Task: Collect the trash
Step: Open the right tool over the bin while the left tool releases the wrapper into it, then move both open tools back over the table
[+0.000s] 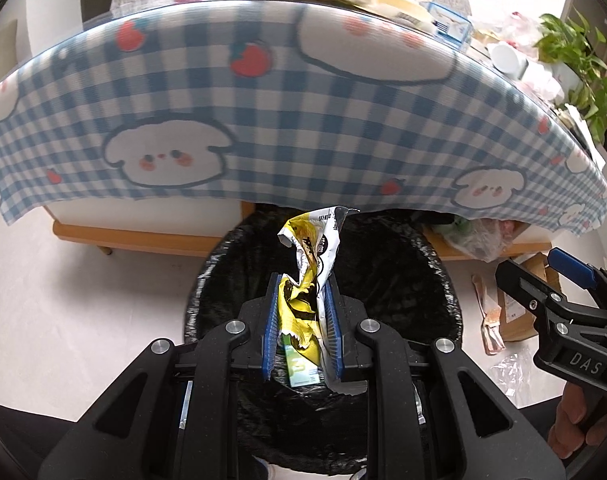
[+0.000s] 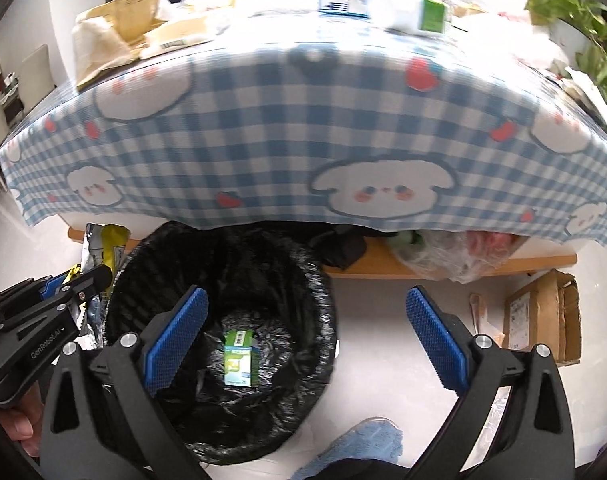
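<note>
A crumpled yellow and silver snack wrapper [image 1: 309, 276] is pinched between the blue pads of my left gripper [image 1: 301, 300], which hangs over the black-lined trash bin [image 1: 443, 300]. The same wrapper [image 2: 103, 248] shows at the left of the right wrist view, beside the left gripper [image 2: 85, 280]. My right gripper [image 2: 307, 316] stands wide open over the bin [image 2: 319, 320] with nothing between its pads. A small green and white carton [image 2: 239, 358] lies at the bottom of the bin, also seen as the carton [image 1: 301, 370] below the wrapper. The right gripper [image 1: 543, 280] shows at the right edge.
A table with a blue checked cloth [image 2: 303, 132] stands behind the bin, with paper bags [image 2: 115, 36], boxes and a plant [image 2: 583, 20] on it. On the floor to the right lie a cardboard box [image 2: 543, 320], scraps of paper [image 1: 489, 320] and clear plastic bags [image 2: 455, 252].
</note>
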The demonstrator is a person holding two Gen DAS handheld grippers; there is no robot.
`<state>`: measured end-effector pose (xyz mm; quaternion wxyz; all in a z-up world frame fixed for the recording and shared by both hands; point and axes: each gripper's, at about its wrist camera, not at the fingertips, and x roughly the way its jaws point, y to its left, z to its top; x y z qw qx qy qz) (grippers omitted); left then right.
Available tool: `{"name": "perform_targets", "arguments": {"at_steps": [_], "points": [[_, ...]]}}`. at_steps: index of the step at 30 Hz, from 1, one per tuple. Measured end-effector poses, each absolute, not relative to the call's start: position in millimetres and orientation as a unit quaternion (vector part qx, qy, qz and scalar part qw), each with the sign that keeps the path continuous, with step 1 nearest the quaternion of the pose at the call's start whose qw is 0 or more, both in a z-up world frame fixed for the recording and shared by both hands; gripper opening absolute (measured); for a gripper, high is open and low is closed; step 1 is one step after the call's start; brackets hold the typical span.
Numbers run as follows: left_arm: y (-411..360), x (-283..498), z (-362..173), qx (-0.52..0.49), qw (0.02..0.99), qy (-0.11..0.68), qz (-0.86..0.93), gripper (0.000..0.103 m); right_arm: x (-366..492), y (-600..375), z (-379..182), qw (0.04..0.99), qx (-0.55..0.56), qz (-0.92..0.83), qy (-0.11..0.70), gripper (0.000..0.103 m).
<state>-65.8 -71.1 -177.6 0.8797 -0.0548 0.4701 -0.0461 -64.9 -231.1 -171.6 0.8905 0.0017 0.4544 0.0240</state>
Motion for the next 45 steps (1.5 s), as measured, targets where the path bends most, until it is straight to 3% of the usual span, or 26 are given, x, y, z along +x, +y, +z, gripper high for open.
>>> {"name": "perform_targets", "arguments": {"at_steps": [14,19,29,34,40,45], "points": [[-104,-64,-196,-0.037,0.869,0.488,-0.069,0.022,-70,-260,-178,0.888,0.012,0.001,0.459,0.095],[-103,-64,-197,-0.041,0.867,0.492,-0.064,0.042,-70,-259,-179,0.888,0.010,0.001,0.460,0.095],[-97,-68,-191,-0.037,0.871,0.487,-0.054,0.065,-71,-256,-177,0.889,0.007,0.002,0.458,0.095],[-93,-71,-181,-0.033,0.876,0.479,-0.048,0.082,-71,-255,-172,0.891,0.009,0.001,0.454,0.095],[-85,-76,-169,-0.032,0.882,0.469,-0.040,0.094,-72,-253,-163,0.895,0.007,0.003,0.446,0.095],[-80,-81,-157,-0.026,0.885,0.463,-0.037,0.097,-73,-251,-155,0.898,0.005,0.006,0.440,0.095]]}}
